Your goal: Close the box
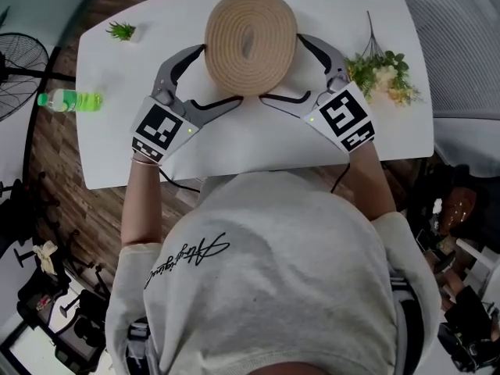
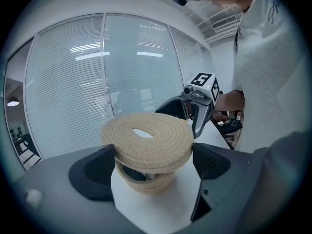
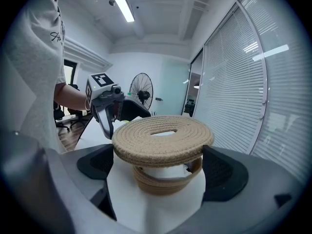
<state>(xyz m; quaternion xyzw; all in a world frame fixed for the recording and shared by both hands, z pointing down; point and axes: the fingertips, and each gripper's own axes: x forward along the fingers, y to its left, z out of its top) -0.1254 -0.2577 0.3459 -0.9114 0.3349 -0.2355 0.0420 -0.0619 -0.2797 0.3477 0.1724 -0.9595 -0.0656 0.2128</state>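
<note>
A round woven rope box stands on the white table; its body shows under the lid. The flat coiled lid, with a slot in its middle, hovers just over the box with a gap beneath and tilts slightly in the left gripper view. My left gripper grips the lid's left rim between widely spread jaws. From the other side my right gripper grips the right rim. The lid hides the fingertips in the head view.
A small green plant sits at the table's far left corner and a bunch of flowers lies at the right. A green bottle is off the table's left edge, near a floor fan.
</note>
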